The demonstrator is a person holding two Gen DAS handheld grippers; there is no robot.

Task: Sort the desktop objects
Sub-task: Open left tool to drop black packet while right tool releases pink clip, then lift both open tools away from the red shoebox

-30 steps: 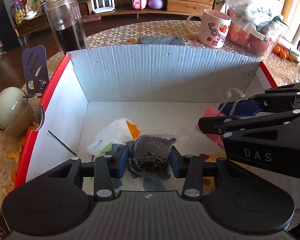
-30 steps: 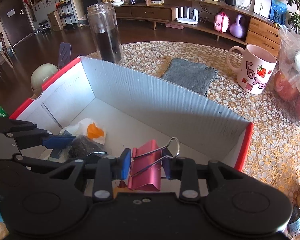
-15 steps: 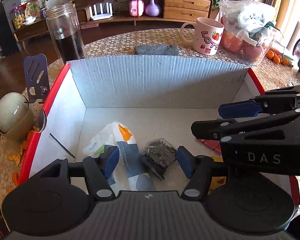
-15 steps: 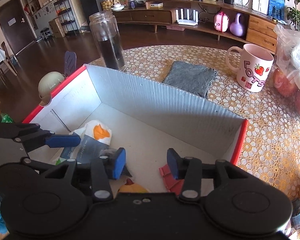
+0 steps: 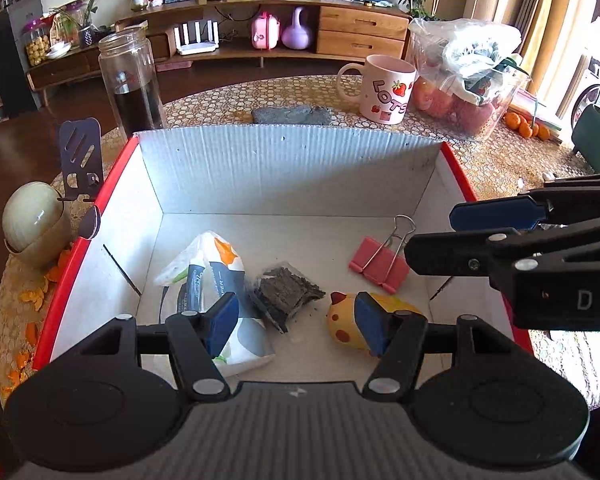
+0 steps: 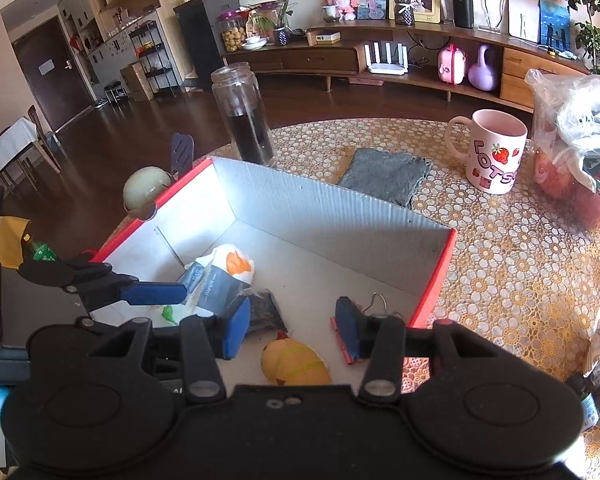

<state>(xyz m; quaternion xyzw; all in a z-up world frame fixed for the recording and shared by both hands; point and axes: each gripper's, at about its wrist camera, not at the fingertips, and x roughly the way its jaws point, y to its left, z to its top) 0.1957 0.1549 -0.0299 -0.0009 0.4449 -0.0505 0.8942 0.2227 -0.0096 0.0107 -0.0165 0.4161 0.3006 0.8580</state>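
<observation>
Jaws of my left gripper (image 5: pixel 296 326) stand parted and grasp nothing, hanging above the box floor; jaws of my right gripper (image 6: pixel 292 330) are likewise released and empty. Below the left pair lies the dark tea packet (image 5: pixel 286 290), beside the tissue pack (image 5: pixel 212 280) and the yellow chick toy (image 5: pixel 346 322); the pink binder clip (image 5: pixel 378 264) rests further toward the right wall, apart from the chick. All four lie inside the red-edged cardboard box (image 5: pixel 288 168); beyond it on the worktop (image 6: pixel 500 248) stand a glass jar (image 5: pixel 130 84), a grey cloth (image 6: pixel 384 174) and a strawberry mug (image 5: pixel 384 88).
</observation>
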